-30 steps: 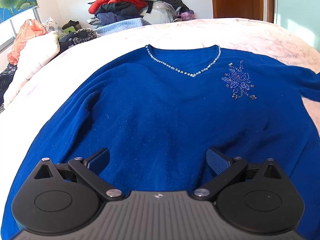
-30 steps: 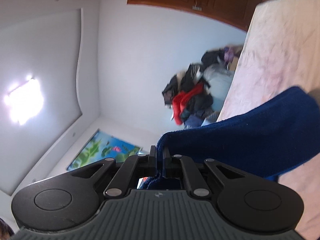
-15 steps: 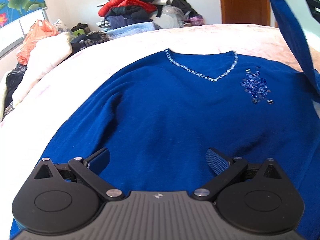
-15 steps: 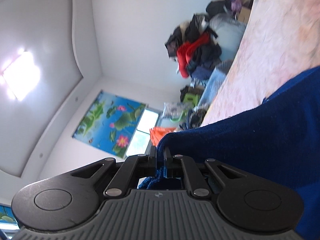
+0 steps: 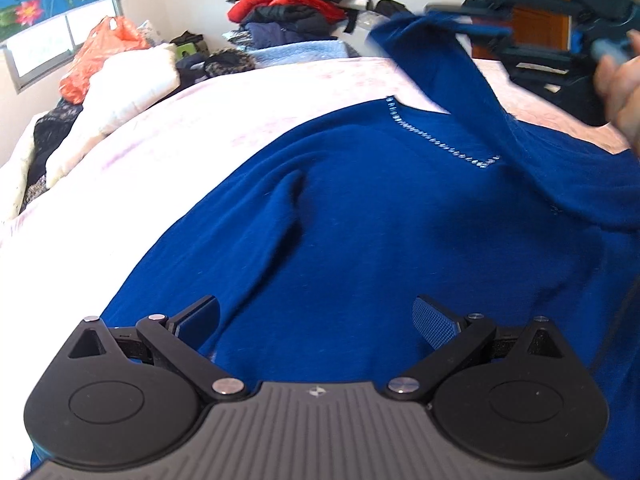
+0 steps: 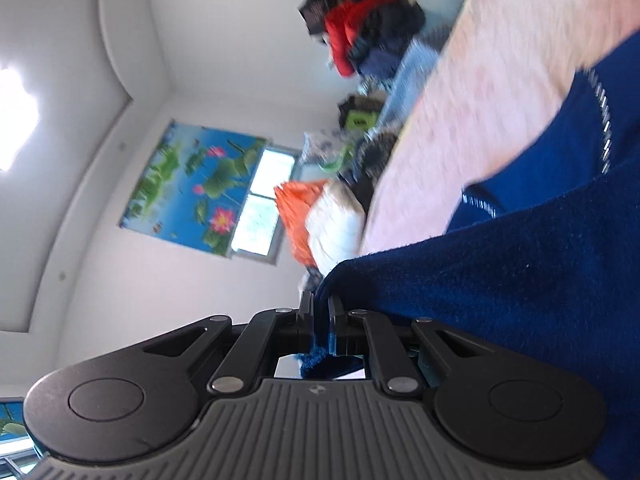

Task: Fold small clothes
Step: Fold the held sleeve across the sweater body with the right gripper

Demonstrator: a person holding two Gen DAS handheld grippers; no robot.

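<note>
While the blue sweater point(image 5: 360, 240) lies flat on the bed point(image 5: 240, 112), the right tool point(image 6: 320, 316) pinches one sleeve point(image 5: 460, 72) upper right, starting the fold; the left tool point(image 5: 316, 316) hovers wide open, empty.

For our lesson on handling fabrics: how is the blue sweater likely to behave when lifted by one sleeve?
Probably floppy: the sleeve sags from the right claw pinching it. The blue sweater likely drags and wrinkles; a ridge already shows. Its knit looks fuzzy, so unlikely to slip.
</note>
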